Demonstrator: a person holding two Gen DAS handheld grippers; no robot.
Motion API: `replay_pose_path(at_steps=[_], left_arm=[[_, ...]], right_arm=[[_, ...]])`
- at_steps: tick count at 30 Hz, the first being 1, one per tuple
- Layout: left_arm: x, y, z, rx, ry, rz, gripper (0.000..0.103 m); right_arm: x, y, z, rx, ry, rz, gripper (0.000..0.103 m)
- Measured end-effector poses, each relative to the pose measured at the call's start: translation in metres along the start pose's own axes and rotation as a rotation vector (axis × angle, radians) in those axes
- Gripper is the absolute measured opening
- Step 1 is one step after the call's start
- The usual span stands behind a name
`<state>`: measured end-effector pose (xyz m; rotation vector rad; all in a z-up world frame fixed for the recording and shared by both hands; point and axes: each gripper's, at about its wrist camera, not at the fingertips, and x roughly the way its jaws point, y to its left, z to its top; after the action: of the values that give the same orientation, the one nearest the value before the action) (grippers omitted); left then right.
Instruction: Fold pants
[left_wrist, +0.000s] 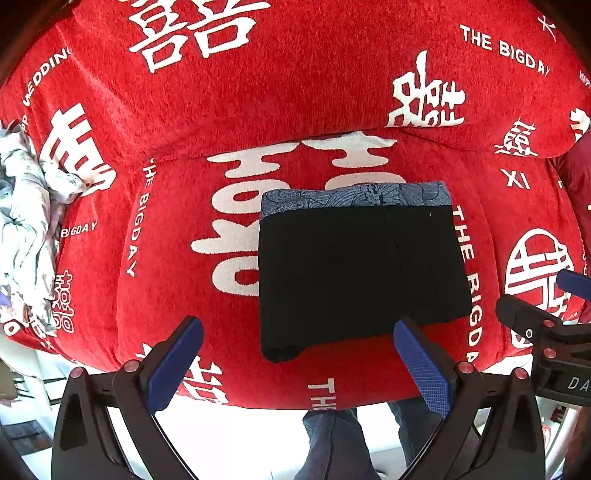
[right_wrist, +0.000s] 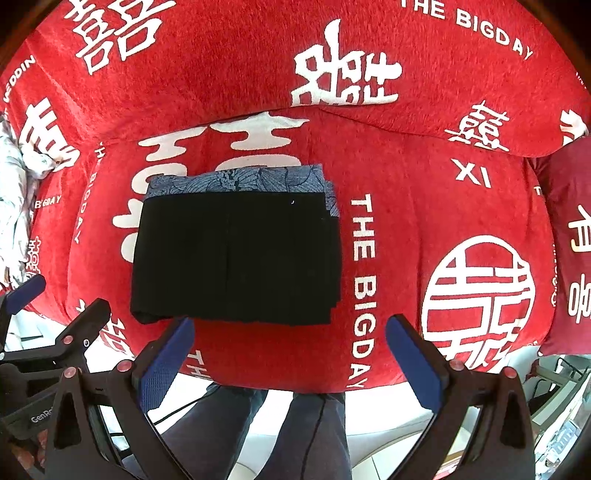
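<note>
While both grippers hang spread wide and holding nothing, left gripper (left_wrist: 299, 363) and right gripper (right_wrist: 290, 354), the pants (left_wrist: 358, 273) lie folded into a neat black block on the red sofa cover (left_wrist: 258, 92); blue patterned waistband (left_wrist: 354, 195) peeks out behind; folded layers underneath stay hidden.

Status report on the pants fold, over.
Left gripper open, right gripper open, both empty. Black pants with blue patterned waistband folded flat on red printed sofa cover. Nothing on the pants.
</note>
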<state>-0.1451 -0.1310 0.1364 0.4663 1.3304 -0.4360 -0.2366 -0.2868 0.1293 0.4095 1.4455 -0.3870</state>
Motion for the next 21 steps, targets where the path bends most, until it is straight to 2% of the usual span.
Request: replay_pose_path(at_steps=[21], left_arm=[[0.0046, 0.0003, 0.005, 0.013, 0.005, 0.009, 0.103]], right_arm=[[0.0041, 0.0001, 0.0073, -0.012, 0.005, -0.013, 0.103]])
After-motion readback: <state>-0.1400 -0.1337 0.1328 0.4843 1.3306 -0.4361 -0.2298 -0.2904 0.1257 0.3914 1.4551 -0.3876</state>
